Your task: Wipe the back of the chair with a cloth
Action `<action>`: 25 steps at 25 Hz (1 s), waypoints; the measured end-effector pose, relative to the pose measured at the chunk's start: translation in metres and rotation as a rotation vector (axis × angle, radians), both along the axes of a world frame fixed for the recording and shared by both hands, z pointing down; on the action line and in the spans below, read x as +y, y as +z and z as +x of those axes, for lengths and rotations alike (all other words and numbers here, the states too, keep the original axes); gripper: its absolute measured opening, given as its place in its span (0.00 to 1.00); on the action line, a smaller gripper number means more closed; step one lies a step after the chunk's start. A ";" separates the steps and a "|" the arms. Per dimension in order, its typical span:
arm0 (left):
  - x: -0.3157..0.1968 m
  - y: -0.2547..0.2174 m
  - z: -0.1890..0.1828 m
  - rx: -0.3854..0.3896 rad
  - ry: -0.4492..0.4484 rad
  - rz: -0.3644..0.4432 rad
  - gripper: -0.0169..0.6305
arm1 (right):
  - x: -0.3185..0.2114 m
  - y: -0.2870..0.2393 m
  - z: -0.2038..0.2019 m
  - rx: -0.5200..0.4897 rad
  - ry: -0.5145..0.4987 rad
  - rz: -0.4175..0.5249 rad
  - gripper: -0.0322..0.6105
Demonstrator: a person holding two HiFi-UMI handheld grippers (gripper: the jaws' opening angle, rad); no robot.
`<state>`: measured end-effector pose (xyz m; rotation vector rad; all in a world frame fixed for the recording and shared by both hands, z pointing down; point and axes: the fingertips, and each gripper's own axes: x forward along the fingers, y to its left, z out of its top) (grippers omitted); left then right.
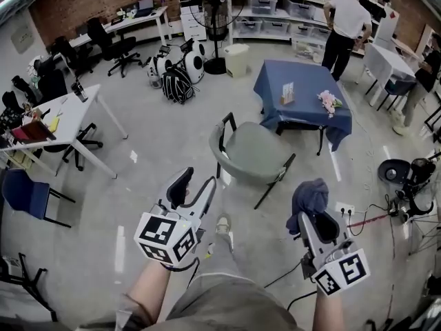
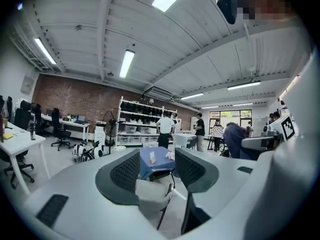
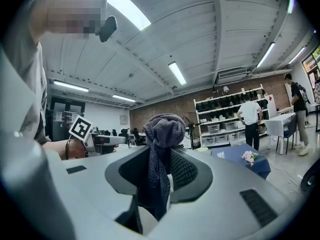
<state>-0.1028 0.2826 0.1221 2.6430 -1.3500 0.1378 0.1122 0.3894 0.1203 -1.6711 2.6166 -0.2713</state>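
My right claw [image 1: 314,218] is clamped on the cloth [image 1: 310,195], which is bunched and drooping. It looks soft and light, and this mid-bunch hold should suit wiping. My left claw [image 1: 195,188] gapes empty. The chair [image 1: 251,154] stands on the floor ahead; its back looks rigid. I can read no writing.

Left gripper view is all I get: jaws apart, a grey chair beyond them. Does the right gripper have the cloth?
Observer: Yes. The right gripper view shows the right gripper shut on the dark cloth, bunched above the jaws.
Operator: Touching the chair yet?
Observer: No. In the head view the chair stands ahead, clear of the cloth.
Operator: Floor hazards?
Observer: A socket strip with cables lies on the floor right of the chair.
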 end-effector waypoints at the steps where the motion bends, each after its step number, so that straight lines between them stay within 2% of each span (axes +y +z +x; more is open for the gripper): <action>1: -0.015 0.007 -0.002 -0.003 0.000 -0.024 0.37 | -0.015 0.004 -0.001 -0.002 -0.001 -0.013 0.25; 5: -0.075 0.040 -0.012 0.000 -0.002 -0.133 0.37 | -0.076 0.024 -0.010 -0.001 -0.009 -0.079 0.25; 12: -0.188 0.109 -0.033 0.055 -0.014 -0.362 0.37 | -0.201 0.066 -0.032 0.003 -0.036 -0.187 0.25; 16: -0.243 0.148 -0.037 0.039 -0.006 -0.466 0.37 | -0.268 0.096 -0.045 -0.016 -0.055 -0.266 0.25; 20: -0.287 0.187 -0.033 0.007 0.021 -0.548 0.38 | -0.330 0.134 -0.058 -0.023 -0.079 -0.337 0.26; 25: -0.317 0.233 -0.026 0.023 0.059 -0.671 0.39 | -0.381 0.184 -0.071 -0.023 -0.115 -0.441 0.26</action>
